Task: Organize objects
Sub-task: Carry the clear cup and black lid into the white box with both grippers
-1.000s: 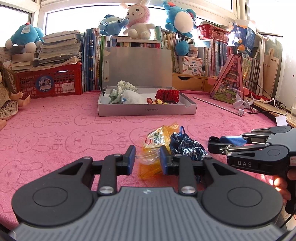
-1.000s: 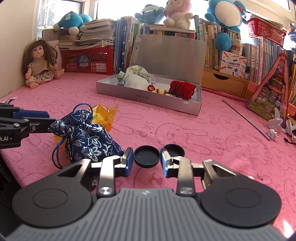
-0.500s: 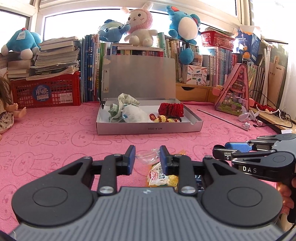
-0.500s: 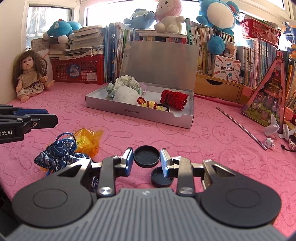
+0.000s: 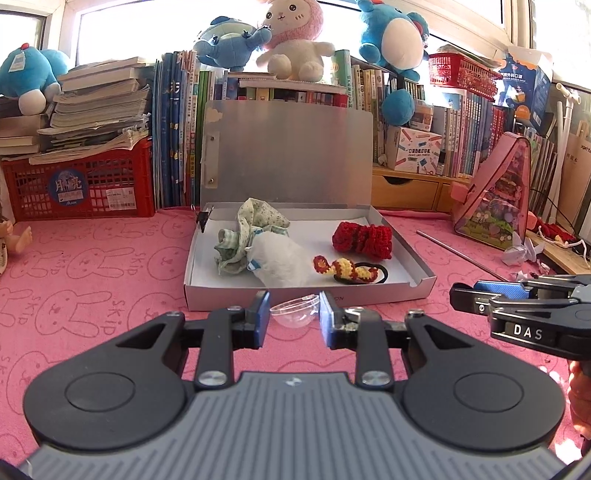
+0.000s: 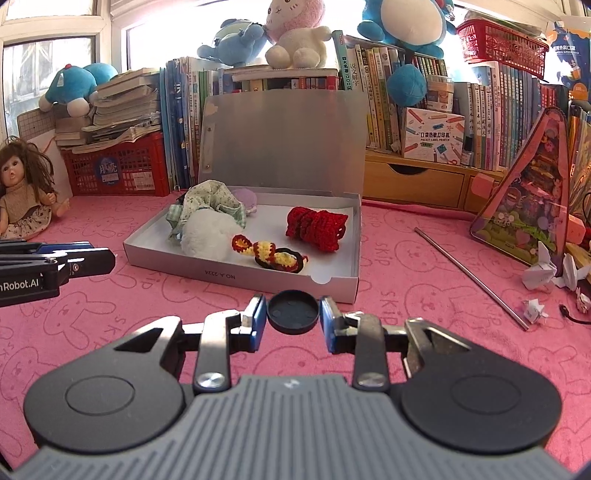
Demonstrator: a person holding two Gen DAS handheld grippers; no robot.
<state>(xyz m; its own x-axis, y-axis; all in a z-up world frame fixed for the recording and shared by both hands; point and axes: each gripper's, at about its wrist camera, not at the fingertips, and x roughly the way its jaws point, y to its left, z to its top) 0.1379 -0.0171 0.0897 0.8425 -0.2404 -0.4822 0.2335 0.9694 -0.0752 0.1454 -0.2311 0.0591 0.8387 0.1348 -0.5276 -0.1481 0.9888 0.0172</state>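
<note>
Lighting: strong daylight from the far windows (image 5: 147,33), blown out to white. Plush toys (image 5: 291,37) on the bookshelf are backlit, with glare along their edges. Pink cloth (image 6: 424,295) evenly bright, shadows soft. Focus: sharp throughout, no motion blur. Distortion: heavy fisheye bending at both sides; corners dark.

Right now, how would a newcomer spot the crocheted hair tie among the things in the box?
Find the open grey box lying on the pink bunny-print cloth, its lid propped up against the books. The crocheted hair tie lies near the box's front wall, between the white pouch and the red knitted roll. It alone is a striped red-and-yellow coil on a black elastic loop.
</note>
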